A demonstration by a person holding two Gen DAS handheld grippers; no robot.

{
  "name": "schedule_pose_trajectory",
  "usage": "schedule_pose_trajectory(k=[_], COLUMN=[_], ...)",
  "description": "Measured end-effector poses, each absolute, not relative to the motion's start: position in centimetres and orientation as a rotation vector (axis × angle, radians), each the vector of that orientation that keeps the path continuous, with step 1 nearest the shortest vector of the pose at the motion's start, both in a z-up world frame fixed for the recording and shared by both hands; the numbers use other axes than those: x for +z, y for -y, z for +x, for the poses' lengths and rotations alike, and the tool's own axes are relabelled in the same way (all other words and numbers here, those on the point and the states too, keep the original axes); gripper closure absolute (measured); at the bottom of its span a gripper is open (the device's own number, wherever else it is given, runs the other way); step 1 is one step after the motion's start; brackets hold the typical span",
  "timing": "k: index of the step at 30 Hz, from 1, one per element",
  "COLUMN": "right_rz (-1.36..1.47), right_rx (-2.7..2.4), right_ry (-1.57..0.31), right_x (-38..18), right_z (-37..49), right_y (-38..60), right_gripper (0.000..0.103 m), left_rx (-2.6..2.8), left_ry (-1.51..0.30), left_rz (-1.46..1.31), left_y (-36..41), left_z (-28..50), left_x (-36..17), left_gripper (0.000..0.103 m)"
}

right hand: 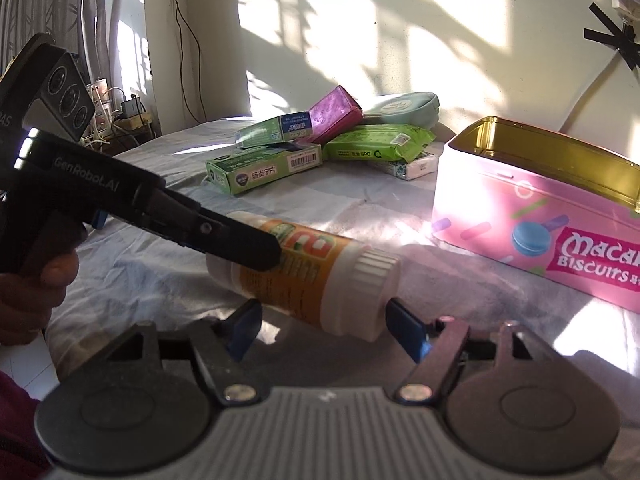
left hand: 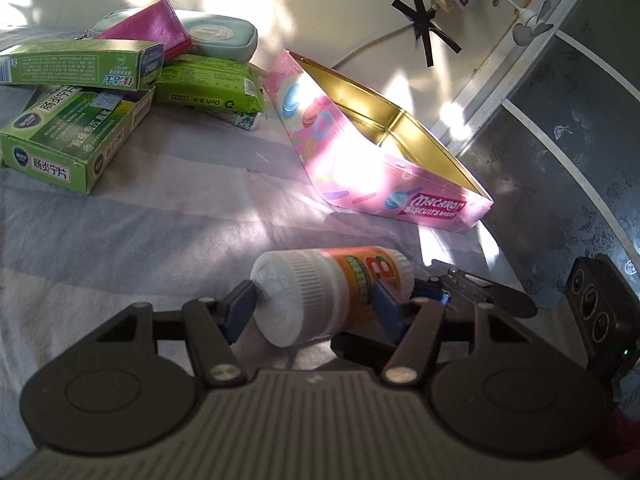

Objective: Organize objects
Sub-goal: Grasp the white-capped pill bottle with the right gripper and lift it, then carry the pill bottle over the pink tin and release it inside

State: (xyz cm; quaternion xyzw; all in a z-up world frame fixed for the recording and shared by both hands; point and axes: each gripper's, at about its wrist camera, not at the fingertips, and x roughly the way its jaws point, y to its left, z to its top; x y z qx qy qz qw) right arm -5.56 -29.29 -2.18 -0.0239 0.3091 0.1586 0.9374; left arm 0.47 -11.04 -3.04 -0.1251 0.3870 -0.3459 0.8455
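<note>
A pill bottle (left hand: 320, 292) with a white ribbed cap and an orange label lies tilted just above the grey bedsheet (left hand: 160, 240). My left gripper (left hand: 314, 308) is shut on it, one blue pad on the cap's top and the other on the label. In the right wrist view the bottle (right hand: 312, 276) sits between the pads of my right gripper (right hand: 326, 328), which stands open; its left pad is just clear of the bottle and its right pad is close beside the cap's end. A black finger (right hand: 240, 240) of the left gripper crosses the bottle's base.
An open pink Macaron biscuit tin (left hand: 400, 184) with a bare gold inside stands to the right (right hand: 520, 208). Behind lie green medicine boxes (left hand: 72, 136), a green wipes pack (left hand: 208, 88), a magenta wallet (left hand: 148, 28) and a pale blue pouch (left hand: 224, 36). A grey panel (left hand: 560, 140) borders the bed.
</note>
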Motion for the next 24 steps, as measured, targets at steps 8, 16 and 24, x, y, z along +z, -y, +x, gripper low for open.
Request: schedule_pose_trajectory(k=[8, 16, 24], right_rz=[-0.017, -0.017, 0.008], right_rx=[0.259, 0.070, -0.085], right_ry=[-0.518, -0.391, -0.378], right_x=[0.5, 4.3, 5.2], right_z=[-5.7, -4.2, -2.5], right_y=[31.5, 37.3, 44.2], right_gripper=[0.039, 0.038, 0.038], left_rx=[-0.772, -0.879, -0.956], left_ry=[-0.705, -0.530, -0.516], left_rz=[-0.206, -0.067, -0.060], left_y=[13.7, 21.9, 28.8], left_z=[1.9, 4.7, 7.7], left_x=[0.9, 4.6, 4.3], left_gripper=[0.038, 0.038, 0.038])
